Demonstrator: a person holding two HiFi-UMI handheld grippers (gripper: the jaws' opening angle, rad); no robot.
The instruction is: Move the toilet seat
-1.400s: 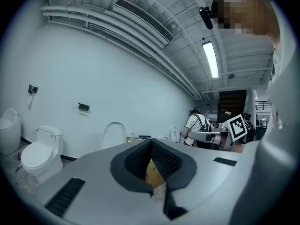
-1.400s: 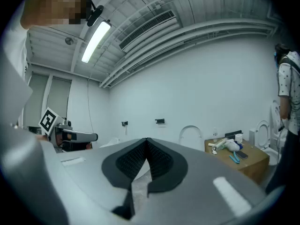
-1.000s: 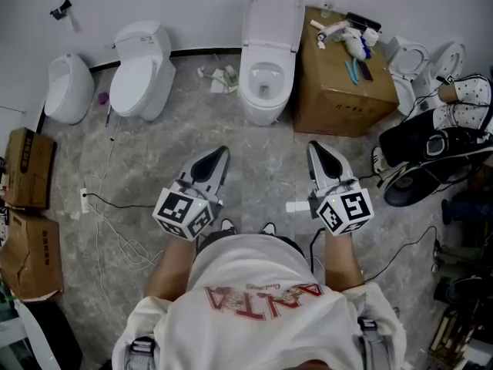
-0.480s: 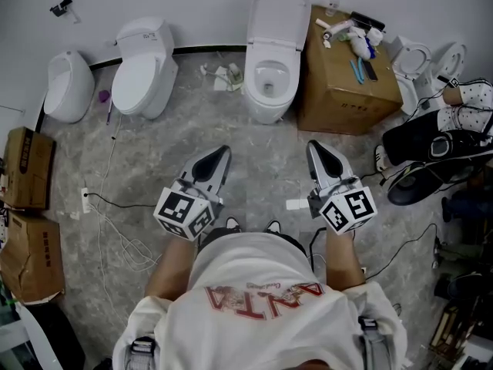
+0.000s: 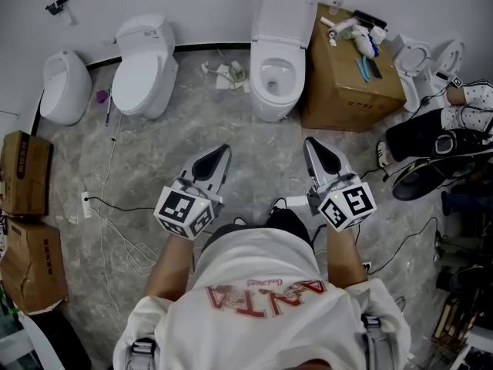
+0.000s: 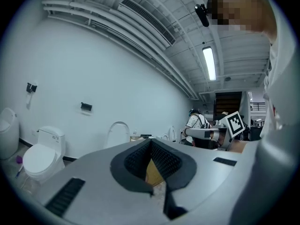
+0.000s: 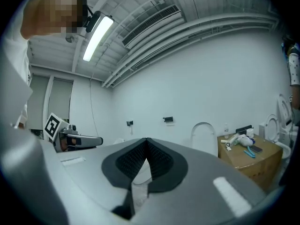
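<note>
**Head view status: both grippers closed and empty, toilet seat raised ahead**

1. Grippers. The person holds the left gripper [image 5: 223,150] and the right gripper [image 5: 310,142] side by side at waist level above the floor [image 5: 246,149]. Both point toward the far wall [image 5: 200,6].
2. Left gripper view. The fingers [image 6: 136,162] are pressed together at the tips. Nothing sits between them.
3. Right gripper view. The fingers [image 7: 161,162] are likewise pressed together, with nothing pinched.
4. Task item. The toilet seat [image 5: 286,12] stands upright and leans back against the wall, above the open bowl of its toilet [image 5: 276,102]. It is well apart from both grippers and ahead of the gap between them. It shows as a pale arch in the left gripper view [image 6: 118,133] and in the right gripper view [image 7: 203,136].
5. Surroundings.
   - A cardboard box [image 5: 348,83] stands just beside the toilet on its right and carries small items on top.
   - A second toilet [image 5: 143,69] with its lid down stands further left along the wall.
   - A cable [image 5: 115,206] lies loose on the floor at the left.
</note>
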